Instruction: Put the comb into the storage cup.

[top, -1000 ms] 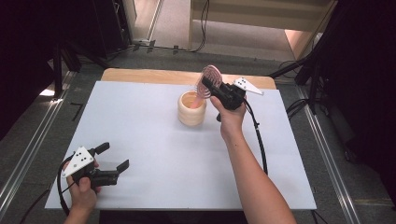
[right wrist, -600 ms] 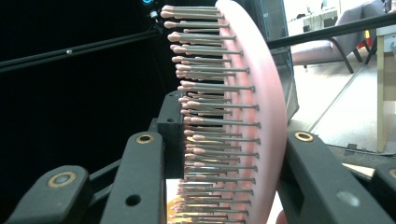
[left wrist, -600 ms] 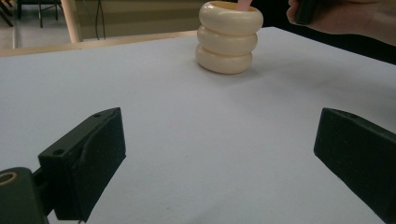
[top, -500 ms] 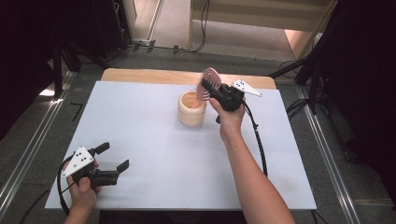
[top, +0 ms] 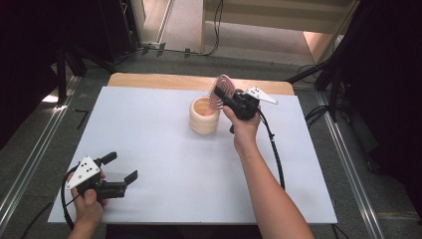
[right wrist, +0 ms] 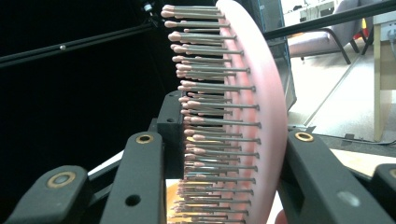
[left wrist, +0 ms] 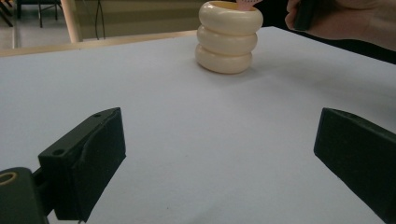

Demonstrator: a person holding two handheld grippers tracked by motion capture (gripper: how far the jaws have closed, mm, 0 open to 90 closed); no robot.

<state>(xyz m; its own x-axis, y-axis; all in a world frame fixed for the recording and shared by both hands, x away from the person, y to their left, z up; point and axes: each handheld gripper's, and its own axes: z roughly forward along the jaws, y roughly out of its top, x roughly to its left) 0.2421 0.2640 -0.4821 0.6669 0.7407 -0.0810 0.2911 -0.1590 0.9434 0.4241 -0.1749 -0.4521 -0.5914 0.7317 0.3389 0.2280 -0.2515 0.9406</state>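
Observation:
A pink hairbrush point(top: 223, 88) with metal pins stands upright, and my right gripper point(top: 219, 95) is shut on its head. In the right gripper view the black jaws press the hairbrush point(right wrist: 254, 107) from the pin side and from the back, with my right gripper point(right wrist: 224, 156) pointing up. Its lower end hangs at the mouth of a cream ribbed cup point(top: 204, 116) in the middle of the far table. In the left gripper view the cup point(left wrist: 228, 41) stands far ahead of my left gripper point(left wrist: 219, 151). My left gripper point(top: 123, 165) rests open and empty at the near left.
A white board point(top: 159, 149) covers the table, with a wooden edge point(top: 164, 79) at the back. The right gripper's cable point(top: 272, 144) trails along the forearm. Metal rails and dark stands flank the table.
The right gripper with the hairbrush has sunk slightly toward the cup. The left gripper has stayed where it was.

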